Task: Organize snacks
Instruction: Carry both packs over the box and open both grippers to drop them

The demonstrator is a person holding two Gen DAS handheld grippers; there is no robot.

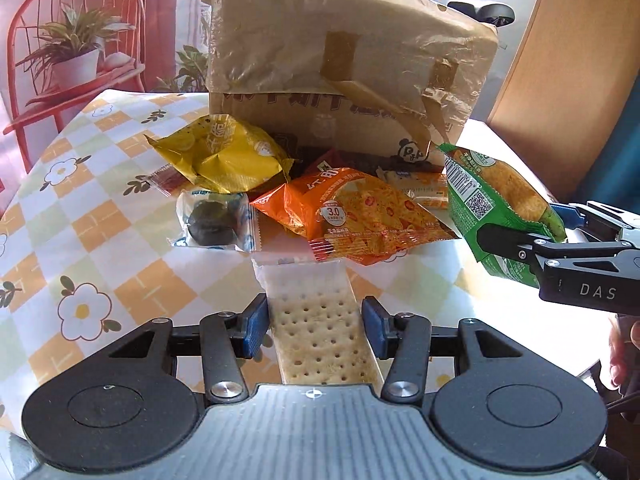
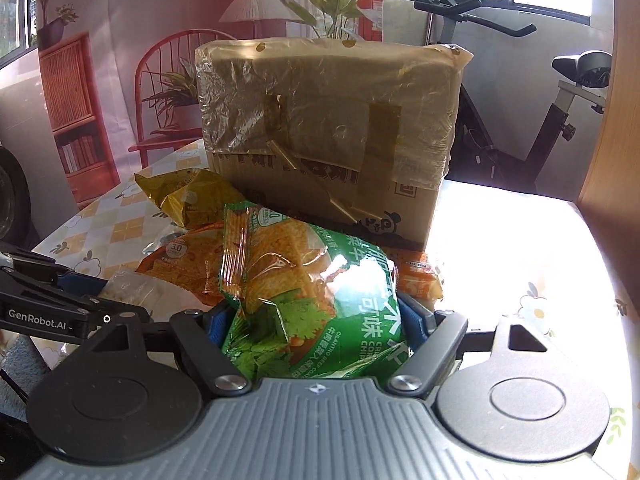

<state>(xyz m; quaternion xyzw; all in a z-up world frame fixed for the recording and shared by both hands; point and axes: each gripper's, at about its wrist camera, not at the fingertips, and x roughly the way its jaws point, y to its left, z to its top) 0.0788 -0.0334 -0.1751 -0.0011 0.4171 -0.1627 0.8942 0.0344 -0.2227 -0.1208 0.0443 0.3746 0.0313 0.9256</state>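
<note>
A long clear pack of pale holed crackers (image 1: 308, 288) lies between the blue pads of my left gripper (image 1: 315, 326), which is shut on it. The pack's far end reaches the snack pile. My right gripper (image 2: 316, 318) is shut on a green chip bag (image 2: 320, 292) and holds it above the pile. In the left wrist view that green bag (image 1: 492, 196) hangs at the right in the right gripper (image 1: 532, 228). On the table lie an orange chip bag (image 1: 356, 216), a yellow bag (image 1: 224, 156) and a clear pack of dark round snacks (image 1: 212, 224).
A large cardboard box (image 1: 340, 60) with a taped, plastic-covered flap stands right behind the pile. A small orange and white pack (image 1: 424, 188) lies at its foot. The flowered checked tablecloth (image 1: 100, 240) covers the table. A person's hand (image 1: 624, 344) shows at the right edge.
</note>
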